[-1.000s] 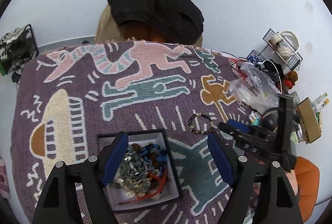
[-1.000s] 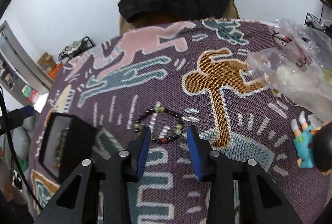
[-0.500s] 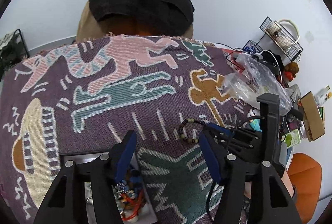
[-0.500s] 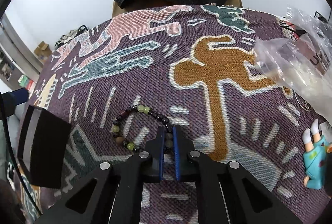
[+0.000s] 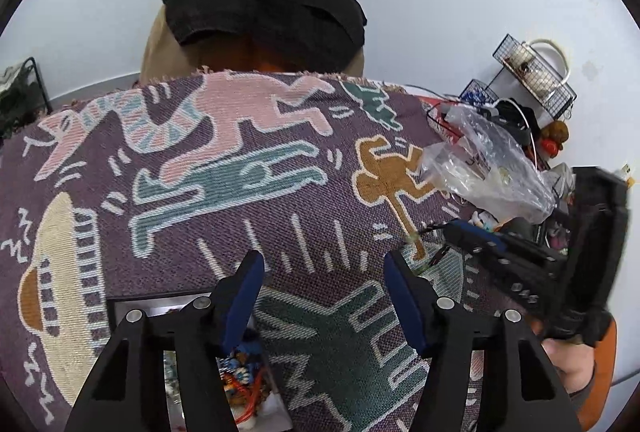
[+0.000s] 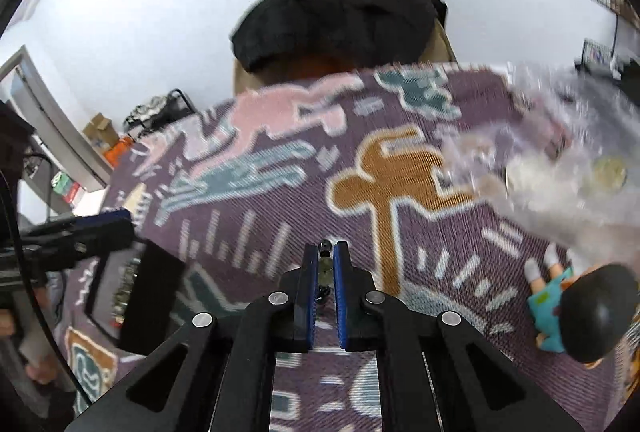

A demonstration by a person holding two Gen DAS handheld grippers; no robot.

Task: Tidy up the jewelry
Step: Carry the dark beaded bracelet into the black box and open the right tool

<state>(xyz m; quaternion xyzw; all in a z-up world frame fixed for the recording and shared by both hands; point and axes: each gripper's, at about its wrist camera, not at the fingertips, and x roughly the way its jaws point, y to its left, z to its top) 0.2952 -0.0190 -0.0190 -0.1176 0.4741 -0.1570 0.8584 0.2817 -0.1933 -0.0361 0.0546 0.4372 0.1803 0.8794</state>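
Left tongs [image 5: 324,292] are hanging wide open over the patterned blanket [image 5: 240,216], gripping nothing, just above the jewelry box [image 5: 160,306]. Right tongs [image 6: 325,264] are pinching the beaded bracelet [image 6: 325,264], blue pads nearly touching.

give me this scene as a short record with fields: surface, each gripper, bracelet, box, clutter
surface: purple woven blanket with cartoon figures
left gripper: open, holding nothing, above the box's far edge
right gripper: shut on the beaded bracelet, beads showing between its blue pads
bracelet: off the blanket, pinched in the right gripper
jewelry box: black with pale lining, mixed beads and red cord inside, partly hidden by the left gripper
clutter: clear plastic bag at the blanket's right edge; small figurine in teal clothes lying near it
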